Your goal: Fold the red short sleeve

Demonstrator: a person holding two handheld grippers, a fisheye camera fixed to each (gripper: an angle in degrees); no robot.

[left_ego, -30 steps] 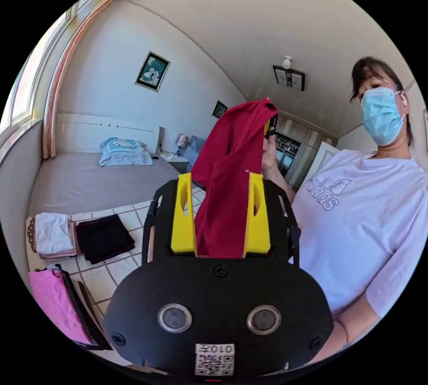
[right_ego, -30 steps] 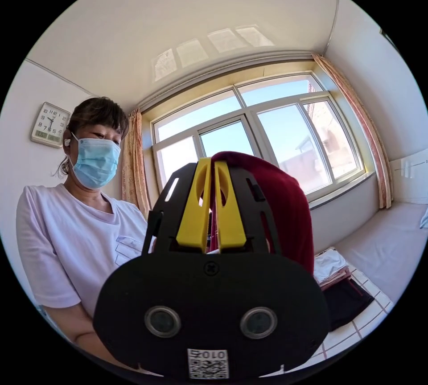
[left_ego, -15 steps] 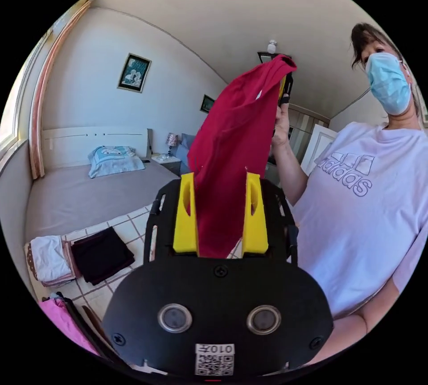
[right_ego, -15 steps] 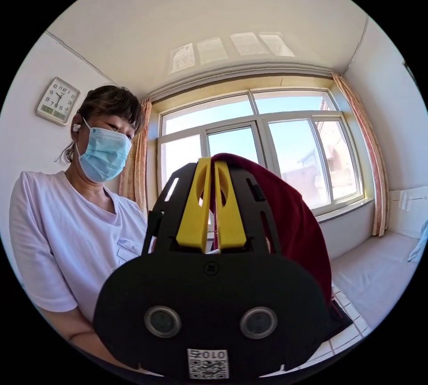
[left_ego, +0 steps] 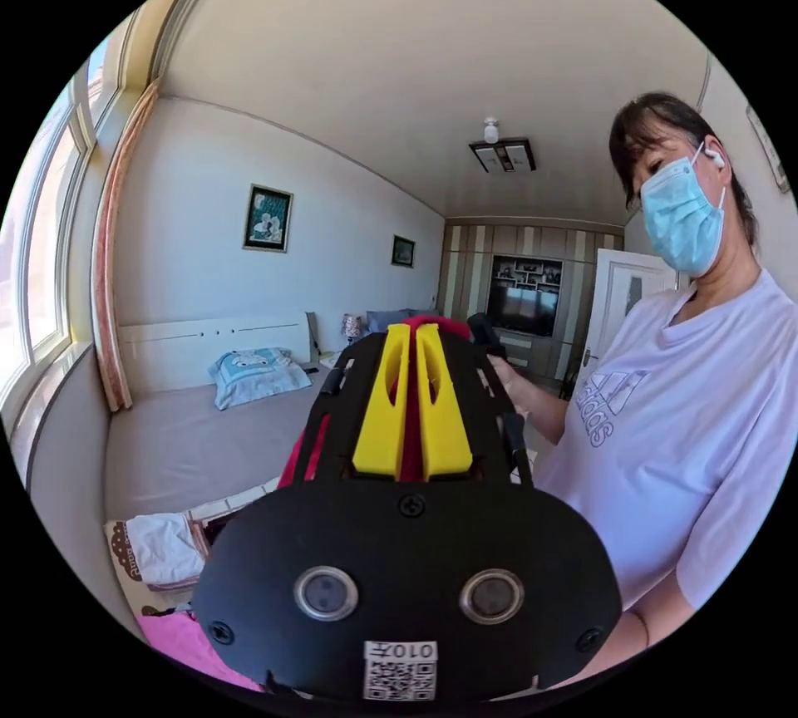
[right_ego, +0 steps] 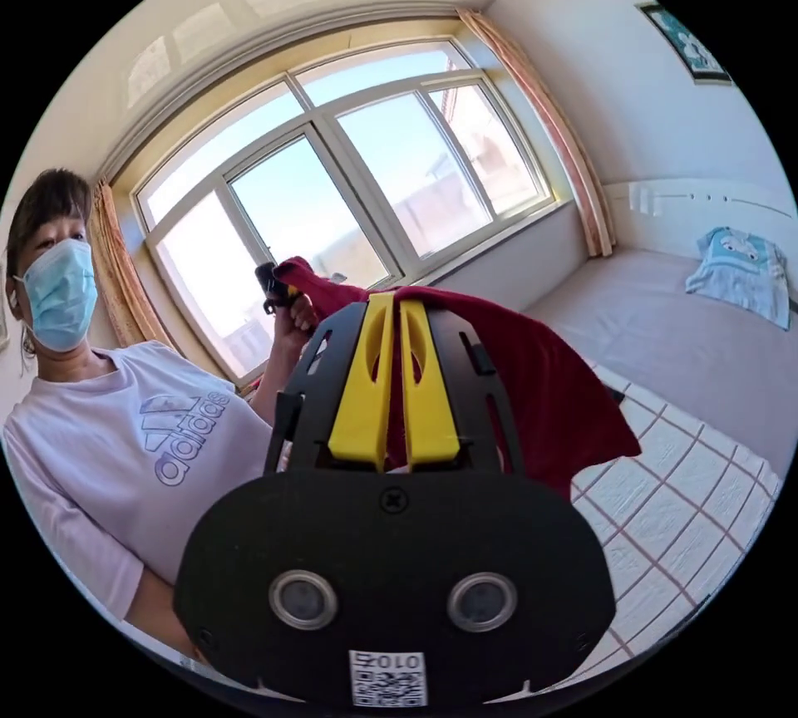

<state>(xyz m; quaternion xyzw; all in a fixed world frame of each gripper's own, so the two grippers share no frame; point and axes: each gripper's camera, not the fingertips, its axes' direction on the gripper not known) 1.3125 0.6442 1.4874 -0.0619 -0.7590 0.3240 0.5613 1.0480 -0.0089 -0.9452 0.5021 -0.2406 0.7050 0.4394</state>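
The red short-sleeve shirt [right_ego: 555, 406] hangs in the air between both grippers. In the right gripper view, my right gripper [right_ego: 392, 299] has its yellow jaws shut on an edge of the shirt, which drapes off to the right. Further back, a hand holds my left gripper [right_ego: 268, 286] at another corner of the shirt. In the left gripper view, my left gripper [left_ego: 413, 329] is shut, with a strip of the red shirt [left_ego: 412, 435] pinched between its jaws. The right gripper [left_ego: 480, 329] shows just behind, in the person's hand.
A person in a pale T-shirt [left_ego: 682, 435] stands close beside both grippers. Below lie a bed [left_ego: 191, 440] with a blue pillow [left_ego: 249, 373], a checked cover [right_ego: 682, 502], folded clothes [left_ego: 162, 549] and something pink [left_ego: 179, 639]. A large window [right_ego: 357, 186] is behind.
My left gripper's jaws, open around the hanging shirt before, have shut on it. The right gripper came down from overhead to the left gripper's height. Both cameras swung round.
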